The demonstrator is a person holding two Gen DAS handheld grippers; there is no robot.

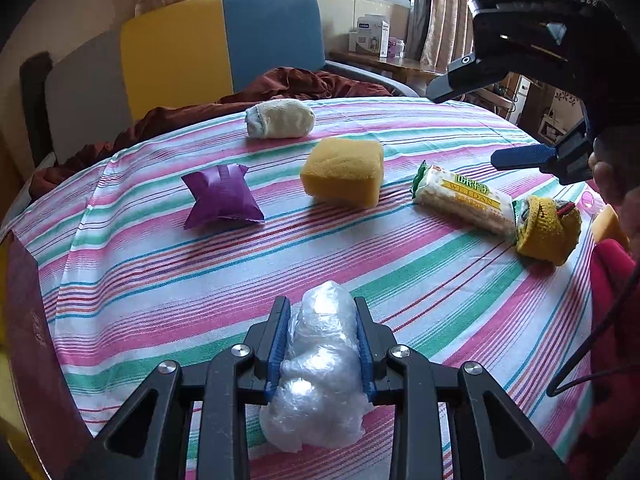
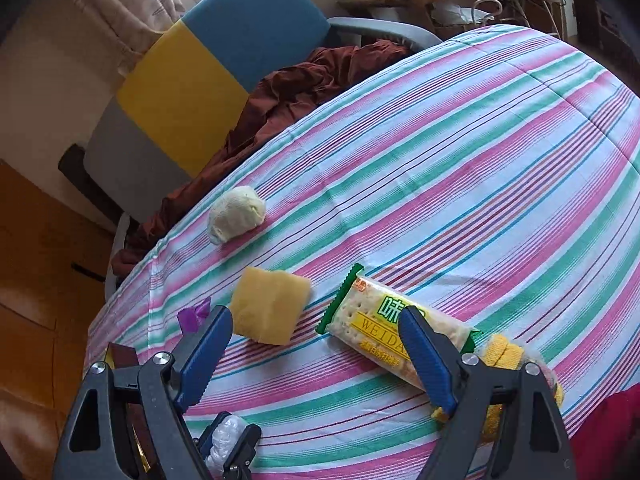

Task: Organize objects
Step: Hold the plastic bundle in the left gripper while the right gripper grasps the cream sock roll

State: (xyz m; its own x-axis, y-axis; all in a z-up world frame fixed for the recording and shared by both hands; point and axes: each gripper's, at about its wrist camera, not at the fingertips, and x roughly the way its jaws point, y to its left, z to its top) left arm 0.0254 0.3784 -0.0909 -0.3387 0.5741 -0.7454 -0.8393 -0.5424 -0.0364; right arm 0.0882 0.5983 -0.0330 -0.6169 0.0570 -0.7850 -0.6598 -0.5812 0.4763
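Note:
My left gripper [image 1: 322, 308] is shut on a crumpled clear plastic bag [image 1: 320, 364] just above the near part of the striped tablecloth [image 1: 160, 280]. My right gripper [image 2: 314, 316] stands open with nothing between its fingers, over the cracker pack [image 2: 372, 328] and the yellow sponge [image 2: 268, 306]. In the left wrist view the right gripper [image 1: 462, 127] hangs at the upper right. On the cloth lie a purple packet [image 1: 222, 196], a white rolled cloth [image 1: 280, 118], the sponge [image 1: 342, 170], the crackers [image 1: 464, 200] and a yellow knitted roll [image 1: 548, 230].
A chair with a yellow and blue back [image 1: 224, 48] stands behind the table, with a red-brown cloth [image 1: 304, 84] heaped on it. A dark red flat thing [image 1: 24, 320] lies at the table's left edge. A person's red sleeve [image 1: 612, 320] is at the right.

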